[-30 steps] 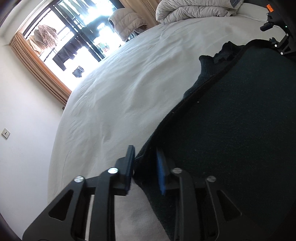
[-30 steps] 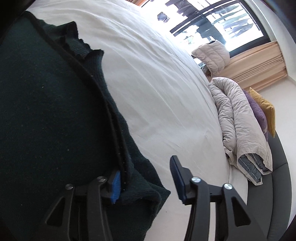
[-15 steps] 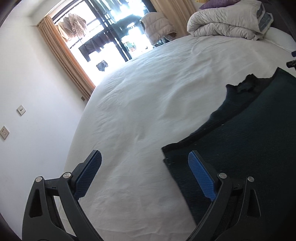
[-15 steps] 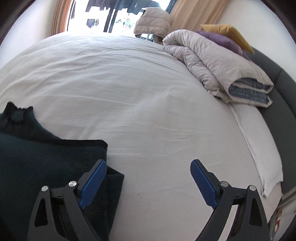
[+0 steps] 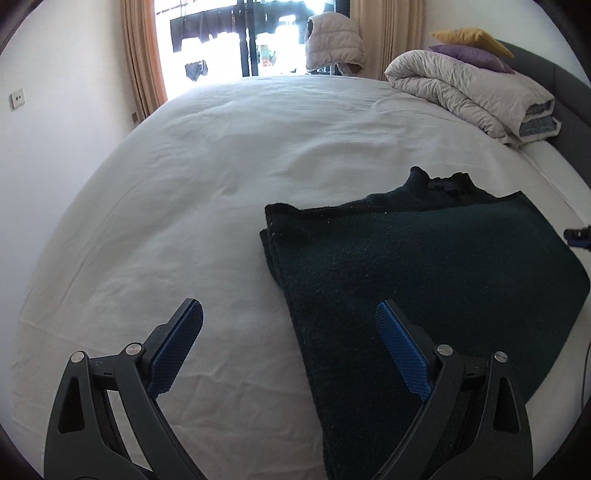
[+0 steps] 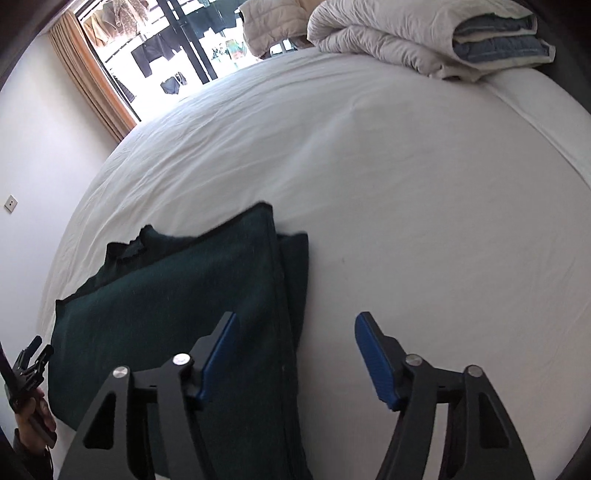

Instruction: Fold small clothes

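A dark green knitted garment [image 5: 424, 266] lies folded over on the white bed sheet [image 5: 192, 206], its collar at the far side. In the right wrist view the garment [image 6: 177, 302] sits left of centre. My left gripper [image 5: 288, 332] is open and empty, raised above the garment's left edge. My right gripper [image 6: 295, 343] is open and empty, raised above the garment's right edge. The left gripper also shows in the right wrist view [image 6: 27, 365], at the lower left beside the garment.
A rolled grey duvet [image 5: 476, 92] with purple and yellow pillows lies at the head of the bed, and also shows in the right wrist view [image 6: 424, 33]. A window with curtains [image 5: 144, 55] stands beyond the bed. The dark headboard [image 5: 565, 92] is at the right.
Both grippers were shut on the garment's edges a second ago; they have opened, let go and pulled back and up. The garment now lies folded flat on the bed.
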`<state>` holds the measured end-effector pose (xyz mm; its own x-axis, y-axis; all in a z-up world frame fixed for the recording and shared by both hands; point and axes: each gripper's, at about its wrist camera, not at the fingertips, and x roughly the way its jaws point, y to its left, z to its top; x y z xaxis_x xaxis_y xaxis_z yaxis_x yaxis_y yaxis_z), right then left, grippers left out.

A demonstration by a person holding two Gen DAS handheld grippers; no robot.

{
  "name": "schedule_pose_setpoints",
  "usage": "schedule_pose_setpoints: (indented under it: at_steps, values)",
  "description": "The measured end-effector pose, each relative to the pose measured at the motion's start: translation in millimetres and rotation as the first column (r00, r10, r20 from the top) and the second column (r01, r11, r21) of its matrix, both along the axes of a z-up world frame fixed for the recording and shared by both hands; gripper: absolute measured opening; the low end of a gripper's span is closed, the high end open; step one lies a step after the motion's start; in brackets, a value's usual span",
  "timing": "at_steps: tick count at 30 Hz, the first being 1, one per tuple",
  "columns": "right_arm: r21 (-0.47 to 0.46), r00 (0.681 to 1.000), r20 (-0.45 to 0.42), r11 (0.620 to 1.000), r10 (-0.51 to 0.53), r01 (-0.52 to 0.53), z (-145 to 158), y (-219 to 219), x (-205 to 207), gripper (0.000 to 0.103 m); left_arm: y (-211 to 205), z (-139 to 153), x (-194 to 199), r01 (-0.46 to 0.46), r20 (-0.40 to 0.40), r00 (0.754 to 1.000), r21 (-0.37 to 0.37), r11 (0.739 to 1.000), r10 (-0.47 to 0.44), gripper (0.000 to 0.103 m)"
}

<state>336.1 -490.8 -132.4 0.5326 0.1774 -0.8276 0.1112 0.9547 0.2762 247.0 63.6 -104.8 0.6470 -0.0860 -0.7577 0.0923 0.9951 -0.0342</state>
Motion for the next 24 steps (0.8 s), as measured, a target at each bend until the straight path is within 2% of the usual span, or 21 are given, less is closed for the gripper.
schedule_pose_setpoints:
  at_steps: [2,4,7,13,15,16,17,21,24]
  values:
    - [0.023,1.000,-0.020,1.000,0.009,-0.009,-11,-2,-7,0.060,8,-3,-7,-0.014,-0.009,1.000,-0.024,1.000,0.014,0.096]
    - [0.084,1.000,-0.025,0.996,-0.001,0.003,-19,-6,-15,0.058,11,-5,-16,-0.012,-0.013,1.000,-0.062,0.998,0.011,0.096]
    - [0.181,1.000,0.017,0.983,0.012,-0.015,-18,-10,-26,0.048,8,-7,-26,0.009,-0.012,1.000,-0.090,0.996,-0.010,0.096]
    - [0.149,0.996,0.056,0.986,0.067,-0.074,-7,1,-32,0.042,3,-5,-46,0.009,0.010,1.000,-0.140,0.990,-0.007,0.096]
    - [0.128,0.994,0.037,0.986,0.102,-0.106,-9,8,-30,0.026,0,-7,-50,0.017,0.001,1.000,-0.152,0.988,-0.017,0.096]
    - [0.085,0.993,0.011,0.990,0.116,-0.116,-13,10,-29,0.017,-1,-8,-51,0.019,-0.005,1.000,-0.150,0.988,-0.020,0.096]
    - [0.061,0.992,-0.006,0.990,0.125,-0.124,-16,14,-28,0.014,-3,-10,-51,0.020,-0.011,1.000,-0.148,0.989,-0.021,0.096]
    - [0.110,0.996,0.002,0.990,0.090,-0.090,-20,6,-33,0.011,-1,-16,-53,0.008,-0.027,1.000,-0.161,0.987,-0.013,0.096]
    - [0.102,0.998,0.004,0.992,0.070,-0.070,-20,4,-37,0.008,0,-19,-55,0.005,-0.032,0.999,-0.168,0.986,-0.011,0.096]
